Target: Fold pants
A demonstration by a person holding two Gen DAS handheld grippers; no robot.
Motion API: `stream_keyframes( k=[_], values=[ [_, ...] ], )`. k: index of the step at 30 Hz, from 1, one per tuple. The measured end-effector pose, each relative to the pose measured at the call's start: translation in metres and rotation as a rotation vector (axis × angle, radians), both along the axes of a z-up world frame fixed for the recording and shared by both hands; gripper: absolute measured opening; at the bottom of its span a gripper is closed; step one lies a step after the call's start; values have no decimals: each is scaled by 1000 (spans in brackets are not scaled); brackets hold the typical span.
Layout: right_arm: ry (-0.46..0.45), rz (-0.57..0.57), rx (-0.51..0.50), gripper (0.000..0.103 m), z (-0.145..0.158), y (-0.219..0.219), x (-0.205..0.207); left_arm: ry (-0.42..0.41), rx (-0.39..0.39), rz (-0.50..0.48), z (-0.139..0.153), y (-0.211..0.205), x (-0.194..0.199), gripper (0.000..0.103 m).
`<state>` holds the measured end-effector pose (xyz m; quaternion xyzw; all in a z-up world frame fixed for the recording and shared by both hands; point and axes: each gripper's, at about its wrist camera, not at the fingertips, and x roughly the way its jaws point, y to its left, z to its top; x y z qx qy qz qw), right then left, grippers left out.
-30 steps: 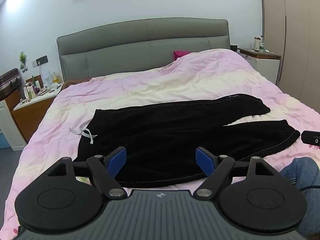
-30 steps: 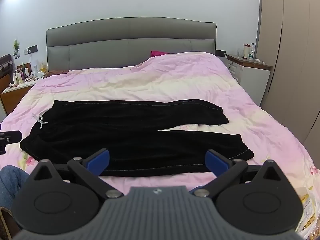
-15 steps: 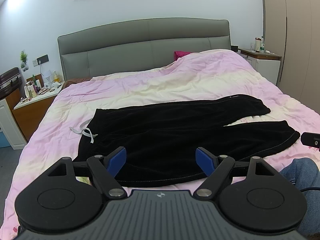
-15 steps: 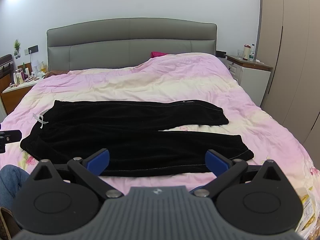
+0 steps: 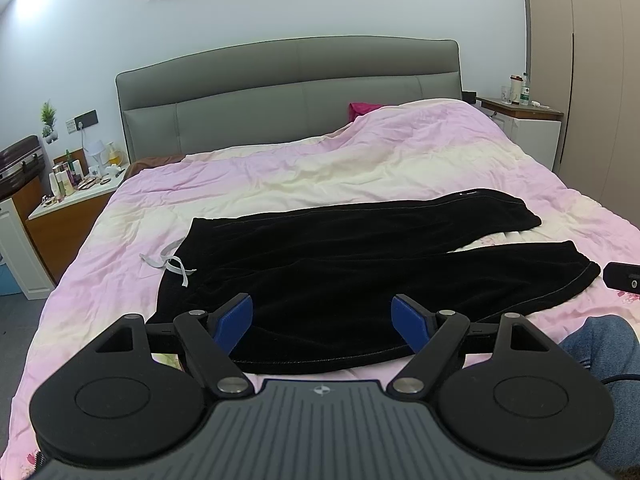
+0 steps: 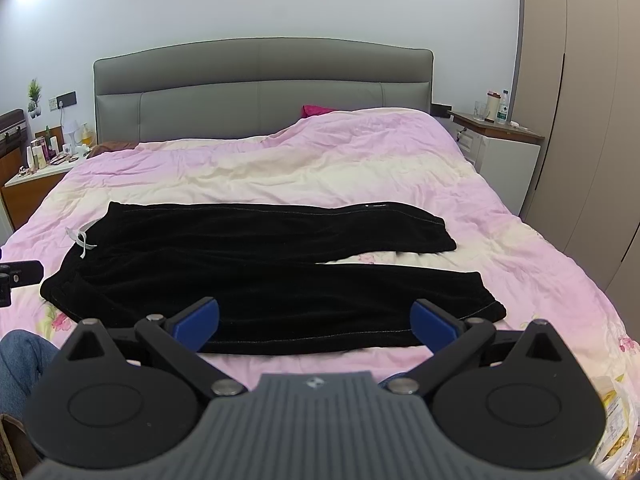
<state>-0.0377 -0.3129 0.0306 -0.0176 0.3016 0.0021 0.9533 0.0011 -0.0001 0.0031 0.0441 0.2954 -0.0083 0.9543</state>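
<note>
Black pants lie flat across the pink bed cover, waistband with a white drawstring to the left, the two legs spread apart to the right. They also show in the right wrist view. My left gripper is open and empty, held above the near edge of the pants at the waist half. My right gripper is open and empty, held above the near leg's lower edge.
The bed has a grey headboard. A cluttered nightstand stands at the left, another nightstand at the right beside wardrobe doors. The person's jeans-clad knee is near the bed's front edge.
Both grippers have drifted very slightly; the views are almost the same. The pants have not moved.
</note>
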Motion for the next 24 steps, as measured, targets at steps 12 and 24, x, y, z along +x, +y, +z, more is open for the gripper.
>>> stream_keyframes(
  k=[12, 24],
  values=[
    [-5, -3, 9, 98, 1, -2, -3, 2, 2, -2, 2, 0, -1, 93],
    [-4, 0, 4, 98, 0, -3, -2, 0, 0, 1, 4, -1, -1, 93]
  ],
)
